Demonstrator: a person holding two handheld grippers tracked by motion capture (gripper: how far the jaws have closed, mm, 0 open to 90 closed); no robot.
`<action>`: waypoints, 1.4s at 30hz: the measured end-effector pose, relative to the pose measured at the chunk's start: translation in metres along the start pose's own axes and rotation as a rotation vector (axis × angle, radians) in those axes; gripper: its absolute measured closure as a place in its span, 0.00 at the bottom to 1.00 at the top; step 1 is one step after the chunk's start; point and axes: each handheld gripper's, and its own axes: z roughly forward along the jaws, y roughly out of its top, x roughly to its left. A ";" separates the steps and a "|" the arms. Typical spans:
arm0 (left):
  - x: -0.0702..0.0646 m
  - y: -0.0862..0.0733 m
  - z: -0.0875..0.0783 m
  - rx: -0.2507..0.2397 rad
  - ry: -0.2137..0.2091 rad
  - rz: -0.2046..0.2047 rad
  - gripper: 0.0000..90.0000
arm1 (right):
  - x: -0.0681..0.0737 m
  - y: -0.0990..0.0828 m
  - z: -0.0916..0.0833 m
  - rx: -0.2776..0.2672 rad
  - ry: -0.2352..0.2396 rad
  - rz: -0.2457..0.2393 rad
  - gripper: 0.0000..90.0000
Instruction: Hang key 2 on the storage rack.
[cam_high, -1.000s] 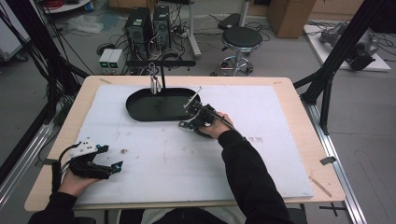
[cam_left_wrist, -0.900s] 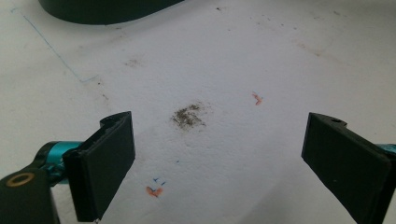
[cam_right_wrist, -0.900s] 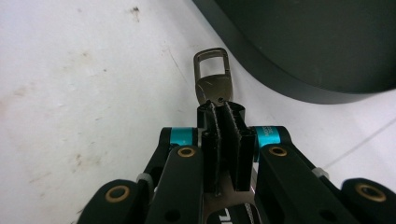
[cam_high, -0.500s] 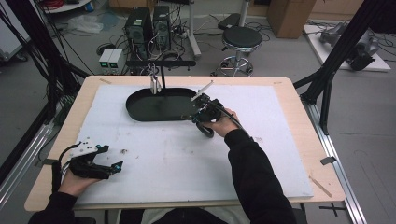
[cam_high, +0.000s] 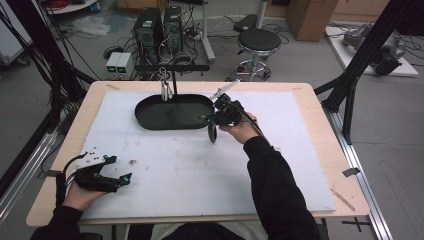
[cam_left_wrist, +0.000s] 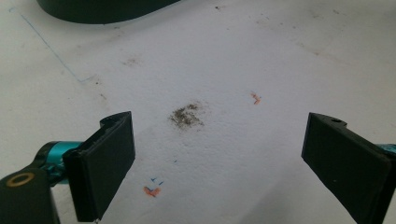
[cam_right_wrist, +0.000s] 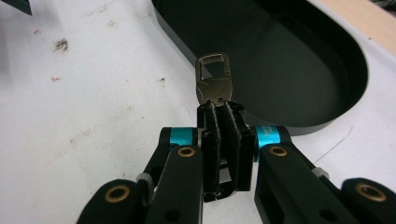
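Around me the room is a cluttered workshop floor with two computer towers (cam_high: 160, 25), a round black stool (cam_high: 258, 41) and black frame legs, all well beyond my claws. The bench (cam_high: 310, 95) is pale wood under a big white sheet (cam_high: 200, 165), smudged and dotted with small orange and blue marks. Just ahead of my right claw (cam_high: 216, 117) lies the black oval tray (cam_high: 172, 112), with a thin black stand (cam_high: 172, 67) rising at its far rim and something small and silvery hanging from its crossbar. My right claw is clamped tight on a small metal clasp (cam_right_wrist: 214, 84): its pads pinch the rounded lower end, so the clasp's long axis runs straight out in line with my jaws, its slotted loop end pointing away from me toward the tray and poised over the tray's near rim. My right gripper view gives me that detail of the clasp; from the high view I can make out only a small pale bit at the claw's tip, beside the tray's right end, with my hand lifted off the sheet. My left claw (cam_high: 107, 177) sits near the bench's front left corner, well apart from the tray, jaws spread wide with nothing between them. My left gripper view (cam_left_wrist: 219, 158) shows what the high view barely hints at: a dusty grey smudge (cam_left_wrist: 187, 115) on the sheet just ahead of the gap.
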 end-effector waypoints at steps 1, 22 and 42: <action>0.000 0.000 0.000 0.000 -0.001 0.000 0.11 | 0.000 0.001 -0.001 -0.007 0.000 0.003 0.95; 0.000 -0.001 0.000 -0.004 -0.002 -0.016 0.11 | -0.006 0.033 -0.021 -0.080 0.006 -0.003 0.95; -0.001 -0.001 0.003 0.008 -0.004 -0.007 0.11 | -0.015 0.074 -0.028 -0.098 -0.029 -0.032 0.95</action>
